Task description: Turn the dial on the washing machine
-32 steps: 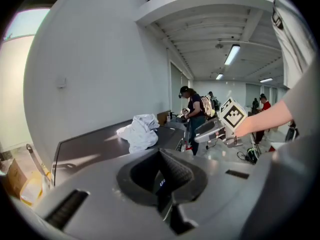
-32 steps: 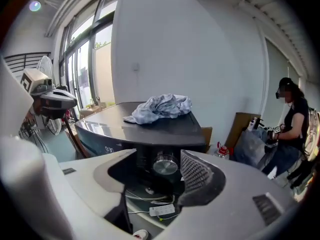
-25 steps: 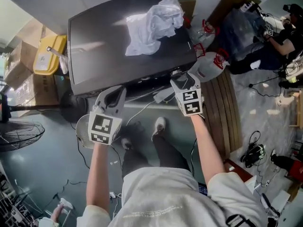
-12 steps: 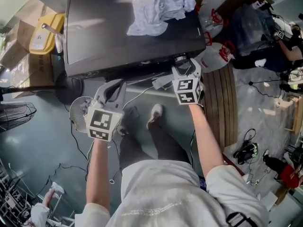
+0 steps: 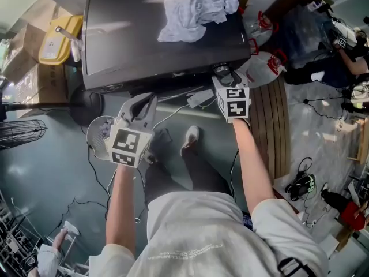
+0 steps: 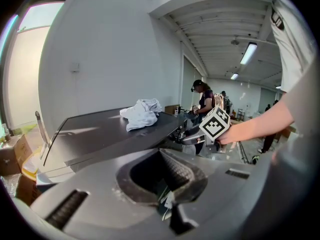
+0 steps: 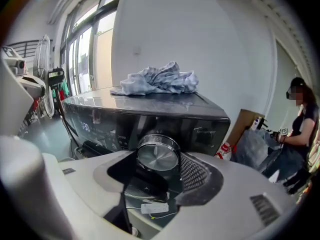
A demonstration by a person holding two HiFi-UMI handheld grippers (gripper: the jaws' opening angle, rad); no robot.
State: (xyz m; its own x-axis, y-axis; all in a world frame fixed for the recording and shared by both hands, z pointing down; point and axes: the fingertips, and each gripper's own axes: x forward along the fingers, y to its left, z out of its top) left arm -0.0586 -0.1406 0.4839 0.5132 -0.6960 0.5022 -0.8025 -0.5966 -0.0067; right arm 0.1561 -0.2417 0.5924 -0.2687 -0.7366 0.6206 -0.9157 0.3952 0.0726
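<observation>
The dark washing machine [image 5: 144, 33] stands in front of me with a crumpled white cloth [image 5: 199, 7] on its lid. In the right gripper view its silver dial [image 7: 157, 154] sits on the black front panel, right between my jaws. My right gripper [image 5: 225, 78] [image 7: 155, 170] is at the panel's right end and its jaws are closing around the dial; the ribbed right pad [image 7: 194, 173] is next to the dial's rim, while a gap shows on the left. My left gripper [image 5: 140, 107] [image 6: 161, 176] hangs open and empty in front of the machine, lower and to the left.
A yellow container [image 5: 55, 36] and cardboard boxes stand left of the machine, and a floor fan [image 5: 23, 134] lies at far left. Plastic bags [image 5: 262, 68], a slatted wooden pallet [image 5: 271, 126] and a seated person [image 5: 346, 45] are on the right. Cables run across the floor under the grippers.
My right gripper has moved forward and up to the front panel, now around the dial. The left gripper has stayed about where it was.
</observation>
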